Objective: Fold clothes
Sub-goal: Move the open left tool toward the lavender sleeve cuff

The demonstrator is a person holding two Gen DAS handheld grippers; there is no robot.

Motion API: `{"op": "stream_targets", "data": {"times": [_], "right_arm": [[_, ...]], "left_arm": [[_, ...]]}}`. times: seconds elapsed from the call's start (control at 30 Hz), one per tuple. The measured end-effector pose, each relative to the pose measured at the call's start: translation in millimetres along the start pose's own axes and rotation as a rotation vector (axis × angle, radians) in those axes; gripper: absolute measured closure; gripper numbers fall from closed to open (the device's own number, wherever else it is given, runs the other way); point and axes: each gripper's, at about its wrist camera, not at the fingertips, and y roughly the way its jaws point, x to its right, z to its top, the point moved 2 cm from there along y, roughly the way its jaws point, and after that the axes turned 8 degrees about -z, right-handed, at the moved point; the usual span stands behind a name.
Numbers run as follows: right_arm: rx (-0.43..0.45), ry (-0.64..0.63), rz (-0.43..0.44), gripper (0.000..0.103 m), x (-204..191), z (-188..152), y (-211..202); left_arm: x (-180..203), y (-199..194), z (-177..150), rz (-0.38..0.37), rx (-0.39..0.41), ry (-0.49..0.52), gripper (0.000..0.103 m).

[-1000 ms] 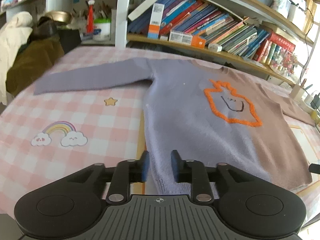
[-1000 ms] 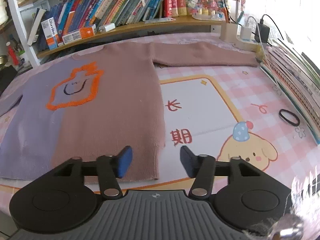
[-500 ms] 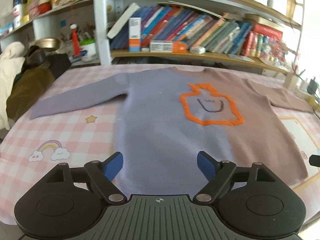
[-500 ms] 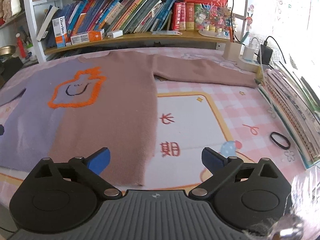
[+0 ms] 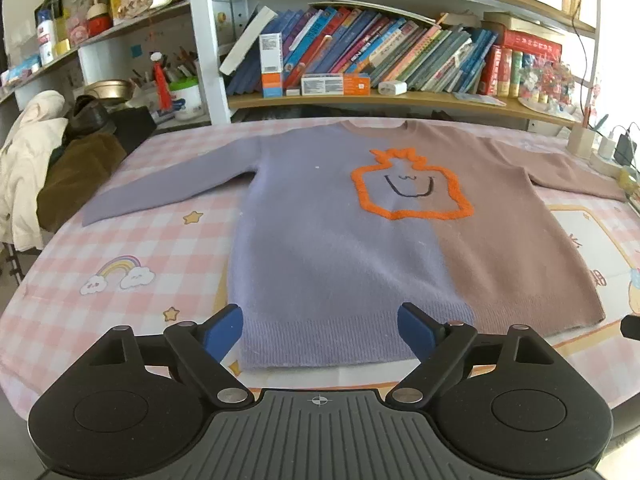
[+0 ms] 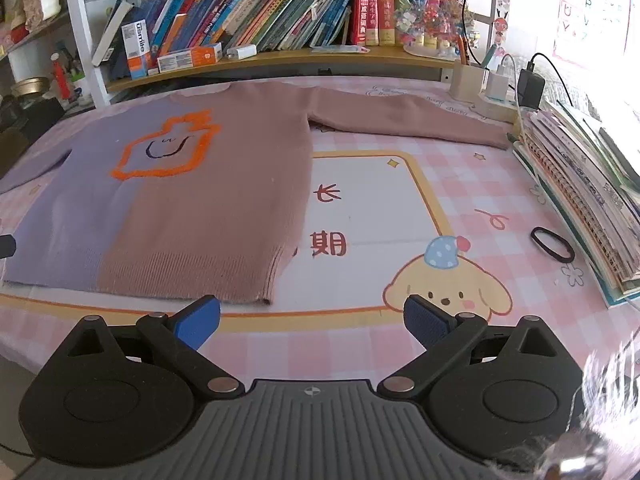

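Observation:
A sweater (image 5: pixel 328 240), half lilac and half dusty pink with an orange outlined figure on the chest, lies flat and face up on the pink checked tablecloth (image 5: pixel 132 240), both sleeves spread out sideways. My left gripper (image 5: pixel 320 330) hovers open just in front of the lilac hem, holding nothing. In the right wrist view the sweater (image 6: pixel 192 200) fills the left half, with its pink sleeve (image 6: pixel 408 120) reaching right. My right gripper (image 6: pixel 312 320) is open and empty, in front of the hem's pink corner and off to its right.
Bookshelves (image 5: pixel 380 60) line the far side of the table. Coats (image 5: pixel 48 160) are piled at the far left. A stack of books (image 6: pixel 580 184), a black hair tie (image 6: pixel 552 244), a power strip with chargers (image 6: pixel 500 96) and a pen holder (image 6: pixel 466 80) sit at the right.
Both grippers have opened wide and pulled back from the sweater's hem, which now lies flat. The left one had been nearly shut over the lilac hem a second ago.

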Motion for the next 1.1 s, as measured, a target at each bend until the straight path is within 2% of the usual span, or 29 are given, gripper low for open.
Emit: {"op": "stream_targets", "data": {"times": [0.17, 0.37, 0.57, 0.87, 1.1], "right_arm": [[-0.001, 0.031, -0.022, 0.004, 5.2, 0.4, 1.6], [0.001, 0.029, -0.018, 0.004, -15.8, 8.3, 8.4], [0.009, 0.043, -0.024, 0.003, -52.4, 24.1, 14.3], [0.003, 0.086, -0.078, 0.003, -100.5, 37.9, 25.3], [0.007, 0.087, -0.102, 0.003, -136.2, 46.8, 30.0]], "left_arm": [[8.3, 3.1, -1.2, -0.025, -0.007, 0.041, 0.016], [-11.6, 11.9, 1.8, -0.043, -0.006, 0.047, 0.015], [-46.2, 27.2, 20.4, -0.075, -0.017, 0.054, 0.014], [-101.8, 50.3, 43.3, -0.107, -0.010, 0.055, 0.014], [-168.4, 63.2, 60.1, -0.050, 0.020, -0.056, 0.014]]}}
